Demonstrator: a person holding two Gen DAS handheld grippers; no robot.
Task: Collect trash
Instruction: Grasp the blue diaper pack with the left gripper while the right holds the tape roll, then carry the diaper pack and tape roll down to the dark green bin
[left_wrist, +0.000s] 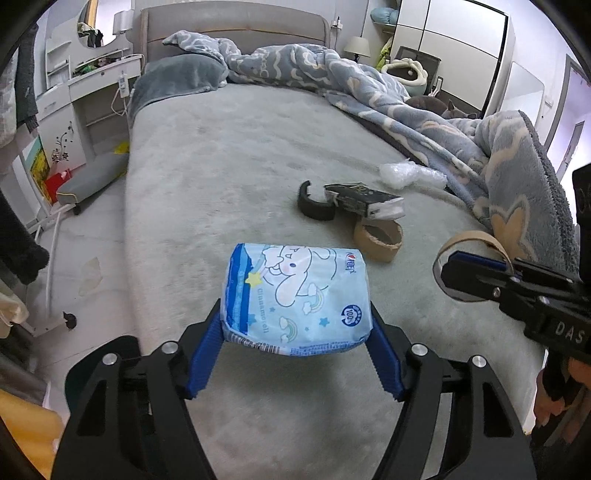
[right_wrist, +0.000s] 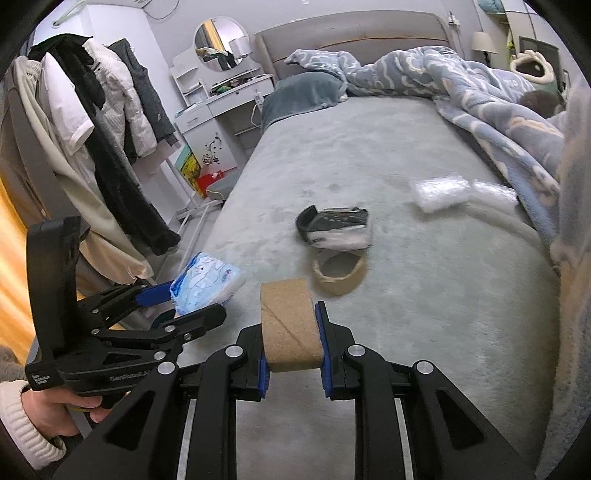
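**Two grippers, two pieces of trash above the bed**

A bedroom: a grey bed (left_wrist: 258, 155) with a rumpled blue patterned blanket (left_wrist: 406, 99) at about two o'clock in the left wrist view, a white dressing table (right_wrist: 218, 99) and a rack of hanging clothes (right_wrist: 92, 129) at ten o'clock in the right wrist view.

The left gripper (left_wrist: 297, 334) stands wide, its blue pads pressed against both sides of a light-blue tissue pack (left_wrist: 299, 295), which it holds clear of the bed. The pack shows a cartoon dog with long ears, the word "Cinnamoroll", and a round seal reading "100%"; the small print along its lower edge is too fine to read.

The right gripper (right_wrist: 291, 350) is nearly closed, pinching a flattened cardboard tape ring (right_wrist: 290, 328) between its pads. In the left wrist view this gripper's body carries the letters "DAS".

On the bed at twelve o'clock from the right gripper lie a second cardboard ring (right_wrist: 340, 275), a dark crushed box (right_wrist: 338, 227) touching a black curved piece (left_wrist: 314, 205), and, at one o'clock, crumpled clear plastic wrap (right_wrist: 443, 192).

A hand (right_wrist: 55, 413) in a cream knit cuff grips the left gripper's handle.
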